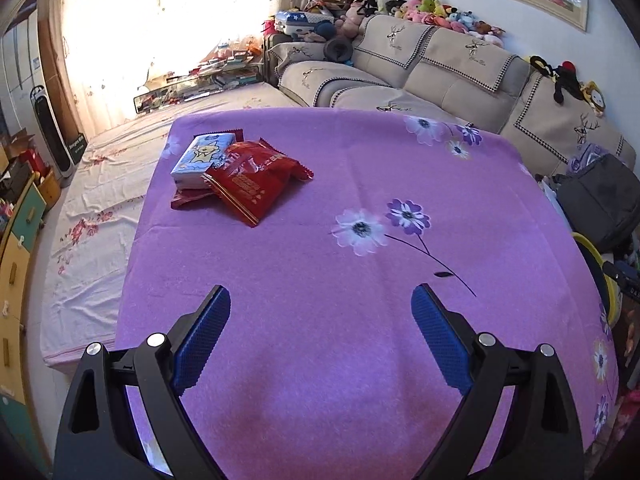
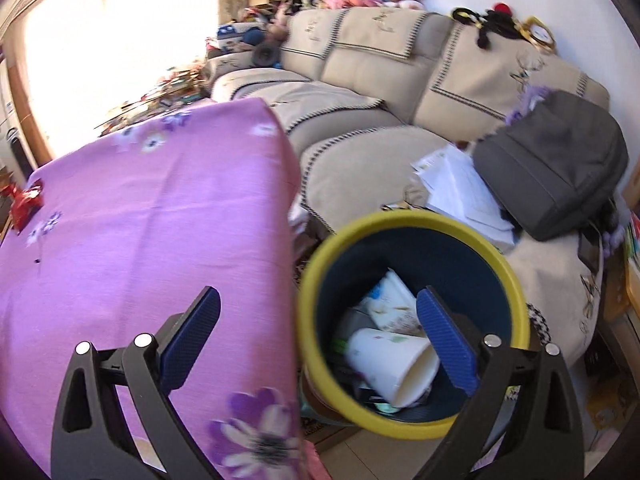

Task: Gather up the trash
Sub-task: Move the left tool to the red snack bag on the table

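Both tongs gaping wide, nothing held. Left gripper (image 1: 321, 300) over bare purple cloth (image 1: 320, 240), aimed toward the far-left corner pile: 1 red snack wrapper (image 1: 252, 178) lying partly on a blue-and-white tissue pack (image 1: 202, 156), w/ a 2nd darker red wrapper (image 1: 188, 200) peeking out beneath. Probably next pickup, since still on the table.

Right gripper (image 2: 318, 300) empty too, hovering at the table edge over the bin (image 2: 412, 428), yellow rim, dark inside. Parked right beside the table, likely so a drop needs only a short swing. Already inside: 2 white paper cups (image 2: 390, 364) plus assorted scraps, details too dim to tell. Looks like mid-task, most trash in, pile remaining.

Surface: soft purple floral cloth, wrinkle-free, draped over edges; thin wrappers could slip or crumple on pinch. Room cluttered: beige sofa (image 1: 440, 76) behind, plush toys (image 1: 432, 12) along its back, grey backpack (image 2: 552, 160) and papers (image 2: 460, 188) on the seat, bright window (image 1: 160, 20) far left.
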Demonstrator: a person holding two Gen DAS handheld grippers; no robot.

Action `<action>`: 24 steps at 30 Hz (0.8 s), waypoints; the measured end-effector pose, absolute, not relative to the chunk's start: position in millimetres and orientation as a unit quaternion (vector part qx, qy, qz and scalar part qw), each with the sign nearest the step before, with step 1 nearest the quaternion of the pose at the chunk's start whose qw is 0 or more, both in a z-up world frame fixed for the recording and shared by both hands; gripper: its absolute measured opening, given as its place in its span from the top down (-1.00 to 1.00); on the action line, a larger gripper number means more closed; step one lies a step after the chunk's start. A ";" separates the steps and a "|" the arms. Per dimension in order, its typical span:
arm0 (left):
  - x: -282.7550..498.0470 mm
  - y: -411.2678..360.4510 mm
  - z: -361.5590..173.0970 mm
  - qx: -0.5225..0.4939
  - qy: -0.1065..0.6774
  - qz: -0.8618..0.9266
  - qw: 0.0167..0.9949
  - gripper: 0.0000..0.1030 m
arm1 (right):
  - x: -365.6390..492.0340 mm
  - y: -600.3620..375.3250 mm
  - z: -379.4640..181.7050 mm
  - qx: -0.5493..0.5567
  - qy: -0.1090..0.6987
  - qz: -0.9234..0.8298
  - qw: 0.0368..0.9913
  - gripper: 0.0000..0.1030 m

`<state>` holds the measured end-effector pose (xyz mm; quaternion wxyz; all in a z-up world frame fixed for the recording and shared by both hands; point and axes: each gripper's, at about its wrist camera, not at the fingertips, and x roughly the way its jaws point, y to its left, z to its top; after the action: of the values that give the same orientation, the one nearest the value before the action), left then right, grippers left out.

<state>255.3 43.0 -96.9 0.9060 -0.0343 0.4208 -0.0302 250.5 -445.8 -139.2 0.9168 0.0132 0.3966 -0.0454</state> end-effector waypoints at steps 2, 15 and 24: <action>271.1 55.1 -104.8 -0.047 0.435 -0.025 0.899 -0.76 | 254.3 -437.2 -138.8 0.008 0.398 -0.037 0.916 -0.82; 346.9 81.0 -137.4 -0.066 0.477 -0.016 0.876 -0.74 | 266.4 -414.7 -140.6 -0.003 0.403 -0.021 0.915 -0.82; 369.0 48.1 -134.5 -0.073 0.475 -0.066 0.875 -0.73 | 266.4 -418.0 -141.7 0.001 0.404 -0.020 0.915 -0.82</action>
<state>369.0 48.1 -134.5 0.8746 -0.0725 0.4747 -0.0662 266.4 -418.0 -141.7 0.9146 0.0011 0.4038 -0.0204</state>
